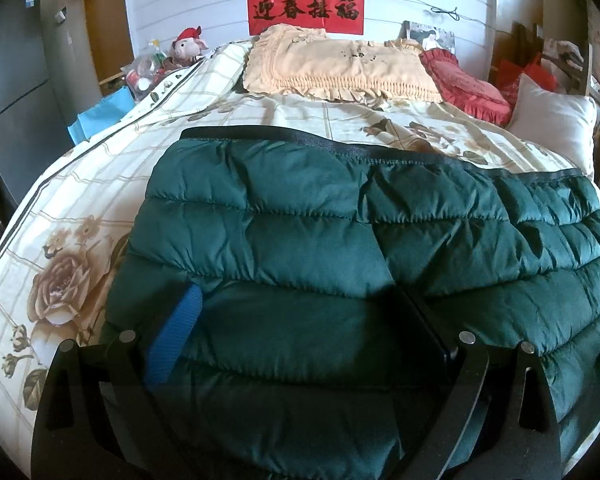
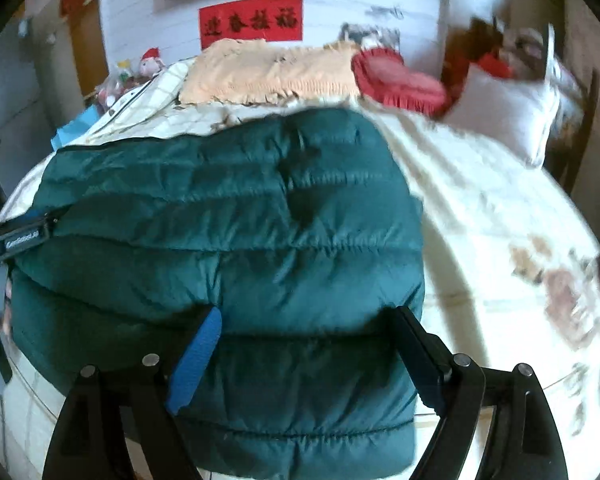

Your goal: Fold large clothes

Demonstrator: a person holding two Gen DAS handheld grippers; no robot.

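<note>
A dark green puffer jacket [image 1: 340, 240] lies folded on the bed [image 1: 80, 208], its black-trimmed edge toward the pillows (a ruffled cream pillow [image 1: 332, 64] and a red one [image 1: 464, 80] sit at the far end). The left tool [image 1: 296, 316] is spread wide, its fingers resting on the near part of the jacket. The right tool [image 2: 308, 328] is likewise wide open over the jacket's near right corner, with the bedspread showing just to its right.

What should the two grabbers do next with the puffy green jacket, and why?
Probably close both and lift: the left gripper and right gripper sit open over the dark green quilted puffer jacket, which lies on the floral bedspread, seemingly unfinished.
</note>
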